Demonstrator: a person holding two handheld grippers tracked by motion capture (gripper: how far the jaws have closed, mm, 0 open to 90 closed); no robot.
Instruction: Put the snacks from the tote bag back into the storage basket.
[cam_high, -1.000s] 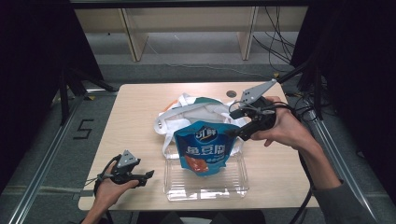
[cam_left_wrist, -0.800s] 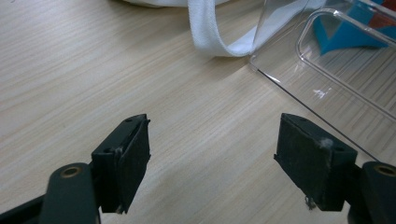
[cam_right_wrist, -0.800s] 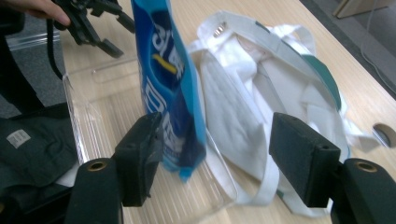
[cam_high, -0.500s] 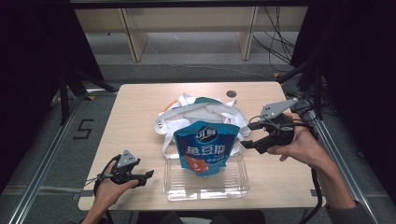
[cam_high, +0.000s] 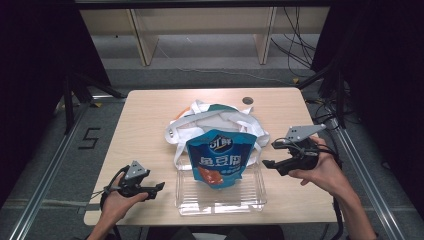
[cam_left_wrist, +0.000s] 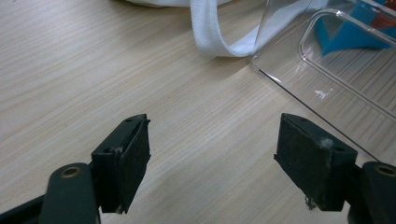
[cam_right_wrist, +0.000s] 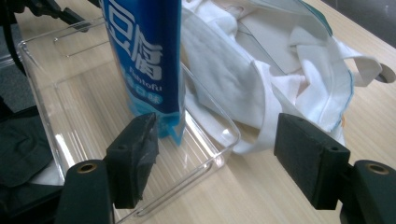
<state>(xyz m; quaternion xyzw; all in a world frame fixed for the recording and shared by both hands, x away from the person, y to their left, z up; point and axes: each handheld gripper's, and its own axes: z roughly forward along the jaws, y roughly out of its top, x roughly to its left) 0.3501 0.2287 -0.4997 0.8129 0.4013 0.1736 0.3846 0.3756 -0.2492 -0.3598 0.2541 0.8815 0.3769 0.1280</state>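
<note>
One blue snack pouch (cam_high: 219, 159) already upright in clear tray (cam_high: 220, 202); white bag (cam_high: 210, 122) lying behind. Right tool (cam_high: 267, 154) just opening, empty; left tool (cam_high: 159, 187) wide, empty, on surface (cam_high: 145, 130).

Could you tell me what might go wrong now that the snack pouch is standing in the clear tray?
The blue snack pouch stands upright in the clear tray, so a nudge from the open right gripper beside it could topple it. The white tote bag strap lies against the tray's edge and could drag it if pulled.
</note>
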